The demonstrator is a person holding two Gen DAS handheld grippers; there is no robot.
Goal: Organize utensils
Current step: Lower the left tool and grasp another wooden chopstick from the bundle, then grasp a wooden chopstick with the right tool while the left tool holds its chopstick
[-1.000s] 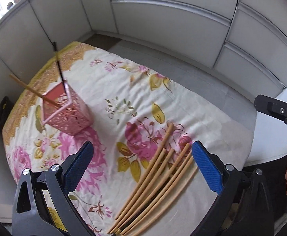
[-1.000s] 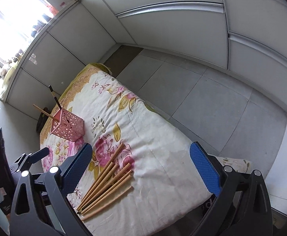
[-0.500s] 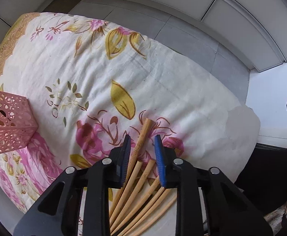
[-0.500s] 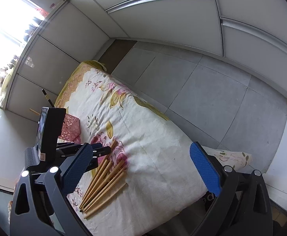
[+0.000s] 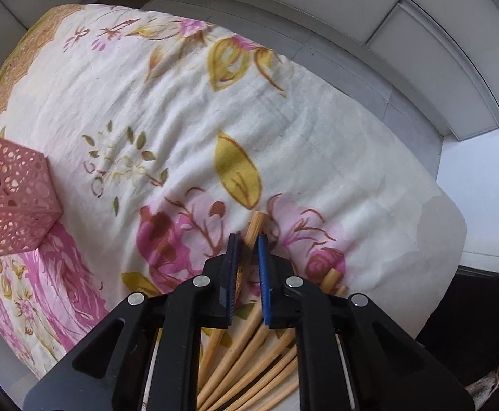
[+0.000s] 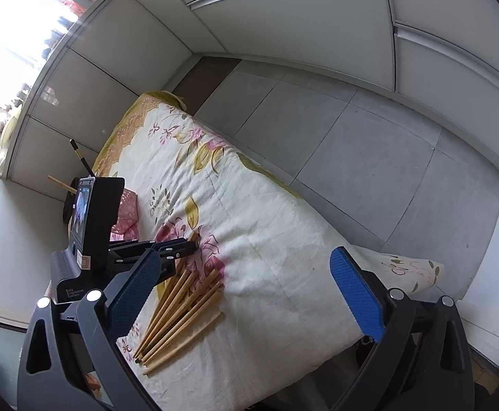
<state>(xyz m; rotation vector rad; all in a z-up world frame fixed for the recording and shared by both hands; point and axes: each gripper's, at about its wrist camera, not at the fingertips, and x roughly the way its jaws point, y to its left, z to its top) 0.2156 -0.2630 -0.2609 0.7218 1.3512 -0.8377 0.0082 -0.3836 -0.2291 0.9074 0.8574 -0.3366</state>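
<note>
Several wooden chopsticks [image 5: 249, 349] lie in a fan on the floral cloth [image 5: 188, 109]; they also show in the right wrist view [image 6: 181, 311]. My left gripper [image 5: 247, 241] is shut on the top end of one chopstick [image 5: 255, 224] that rests on the cloth. It also shows in the right wrist view [image 6: 189, 247]. A pink perforated holder [image 5: 6, 202] stands at the left with a wooden chopstick [image 6: 59, 183] and a black one [image 6: 80, 157] in it. My right gripper [image 6: 246, 284] is open and empty, held above the table's near side.
The cloth-covered table [image 6: 283, 233] stands on a grey tiled floor [image 6: 369, 144] with white cabinet walls [image 6: 283, 10] behind. The table edge drops off at the right [image 5: 448, 226]. A bright window [image 6: 6, 44] is at the far left.
My left gripper came down from above the table onto the chopsticks and closed its jaws from wide open to shut around one chopstick's end. The right gripper stayed open and drifted slightly.
</note>
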